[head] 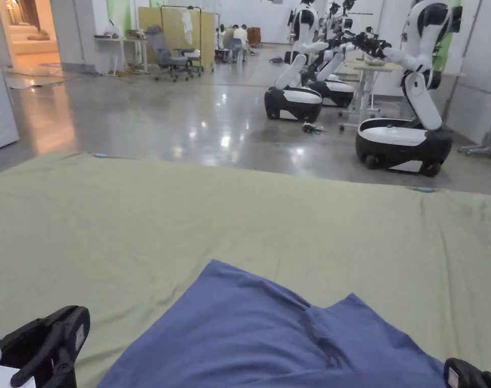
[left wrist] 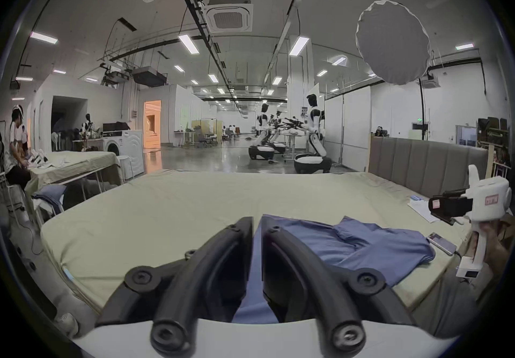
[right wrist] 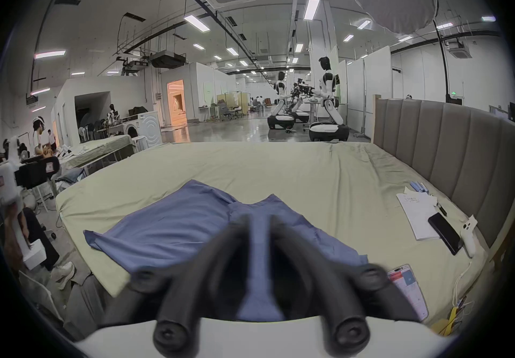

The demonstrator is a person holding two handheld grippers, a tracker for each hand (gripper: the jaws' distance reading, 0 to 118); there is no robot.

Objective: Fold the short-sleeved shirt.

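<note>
Fingers (left wrist: 245, 227) of our left gripper (left wrist: 257, 224) stand nearly together with only a narrow slit between them, holding nothing, raised above the blue short-sleeved shirt (left wrist: 362, 247). Our right gripper (right wrist: 259, 222) shows the same narrow gap, blurred, also empty and above the cloth. Both sit at the near edge of the bed. We see the shirt lying partly spread and rumpled on the pale green sheet (head: 239, 227), close to us. Phones (right wrist: 444, 233) and a paper sheet (right wrist: 418, 210) lie near the padded headboard (right wrist: 446, 141). Beyond the bed stand white robots (head: 416, 101).
</note>
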